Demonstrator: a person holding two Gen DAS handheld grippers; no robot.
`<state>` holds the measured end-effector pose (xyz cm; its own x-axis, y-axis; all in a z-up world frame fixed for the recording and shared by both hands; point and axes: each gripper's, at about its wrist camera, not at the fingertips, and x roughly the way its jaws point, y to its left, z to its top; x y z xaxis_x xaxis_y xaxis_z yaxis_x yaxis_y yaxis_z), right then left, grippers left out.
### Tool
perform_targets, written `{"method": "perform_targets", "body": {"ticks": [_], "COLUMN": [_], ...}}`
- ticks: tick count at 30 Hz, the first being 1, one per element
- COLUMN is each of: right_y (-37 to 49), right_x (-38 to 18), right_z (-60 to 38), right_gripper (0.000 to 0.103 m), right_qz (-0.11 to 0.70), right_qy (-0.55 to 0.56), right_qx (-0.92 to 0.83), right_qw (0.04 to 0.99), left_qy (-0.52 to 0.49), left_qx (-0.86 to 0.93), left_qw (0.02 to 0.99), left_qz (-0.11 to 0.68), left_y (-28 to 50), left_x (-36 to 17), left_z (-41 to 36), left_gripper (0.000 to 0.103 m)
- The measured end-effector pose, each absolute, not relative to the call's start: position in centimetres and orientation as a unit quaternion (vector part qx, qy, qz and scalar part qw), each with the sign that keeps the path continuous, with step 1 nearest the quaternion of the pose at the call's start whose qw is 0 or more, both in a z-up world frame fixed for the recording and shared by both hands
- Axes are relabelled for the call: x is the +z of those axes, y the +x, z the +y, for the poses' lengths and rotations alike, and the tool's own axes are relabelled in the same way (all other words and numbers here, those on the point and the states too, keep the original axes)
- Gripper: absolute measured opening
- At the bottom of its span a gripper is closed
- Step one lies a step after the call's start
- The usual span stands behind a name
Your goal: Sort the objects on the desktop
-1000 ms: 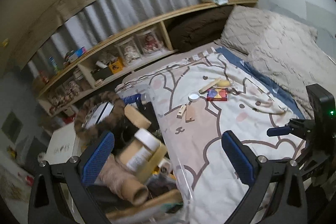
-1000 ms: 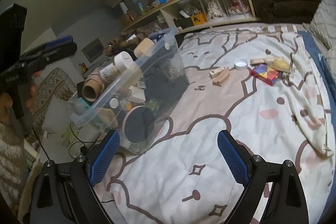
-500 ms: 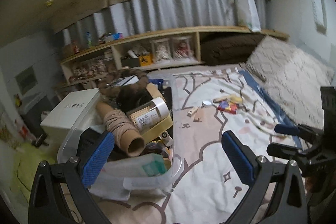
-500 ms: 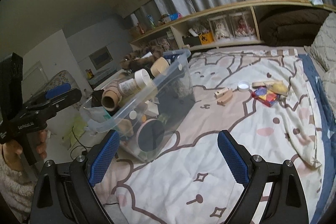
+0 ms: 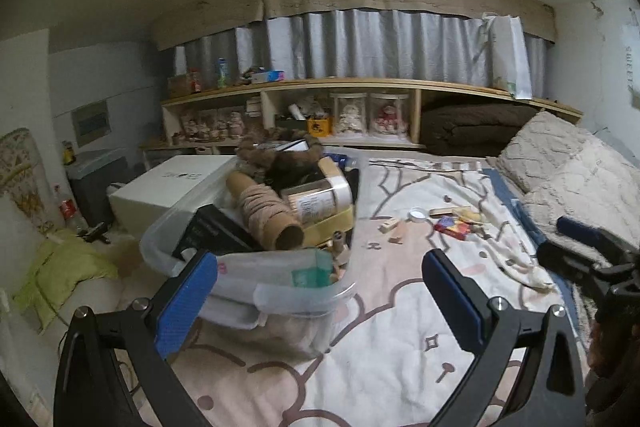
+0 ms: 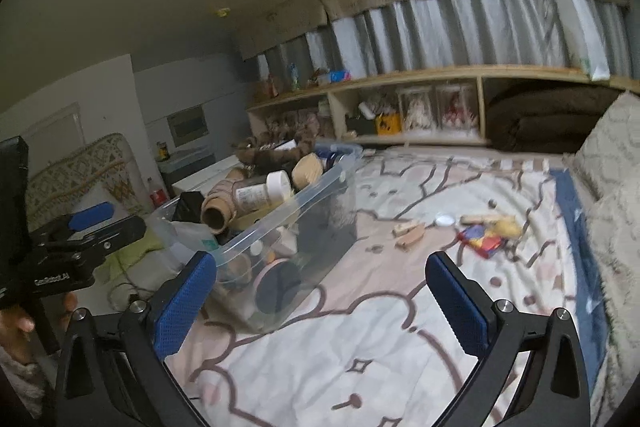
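Observation:
A clear plastic bin (image 5: 256, 291) (image 6: 320, 195) stands on the bed's left side, heaped with cardboard tubes (image 5: 264, 215), a white-capped jar (image 6: 260, 191) and other clutter. Small items lie further back on the blanket: wooden blocks (image 6: 410, 233), a white lid (image 6: 444, 219), a colourful packet (image 6: 480, 242) and a yellow piece (image 6: 506, 227). My left gripper (image 5: 320, 301) is open and empty, held above the bin's near end. My right gripper (image 6: 322, 301) is open and empty, above the blanket near the bin.
A cartoon-print blanket (image 6: 380, 347) covers the bed. Pillows (image 5: 572, 167) lie at the right. A wooden shelf (image 5: 360, 115) with jars runs along the back under curtains. A white box (image 5: 172, 187) sits left of the bed.
Both grippers have pulled back and tilted up, so the bin and the room appear further away. Both stay open and empty.

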<state>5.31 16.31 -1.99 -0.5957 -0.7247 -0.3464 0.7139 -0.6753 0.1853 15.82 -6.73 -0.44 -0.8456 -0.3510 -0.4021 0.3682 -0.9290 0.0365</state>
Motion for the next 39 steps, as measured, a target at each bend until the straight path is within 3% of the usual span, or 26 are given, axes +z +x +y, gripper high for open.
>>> {"method": "perform_targets", "body": {"ticks": [39], "right_y": [7.7], "right_x": [-2.5], "right_z": [15.9], "right_gripper": [0.103], "right_qz": [0.038], "right_qy": [0.189], "right_qx": [-0.905], "right_qw": [0.379], "left_qy": [0.173], "left_qx": [-0.962], "left_qw": [0.204], "left_qz": [0.049], "left_y": [18.6], "left_x": [-3.2], "left_z": [-4.8], "left_gripper": [0.103]}}
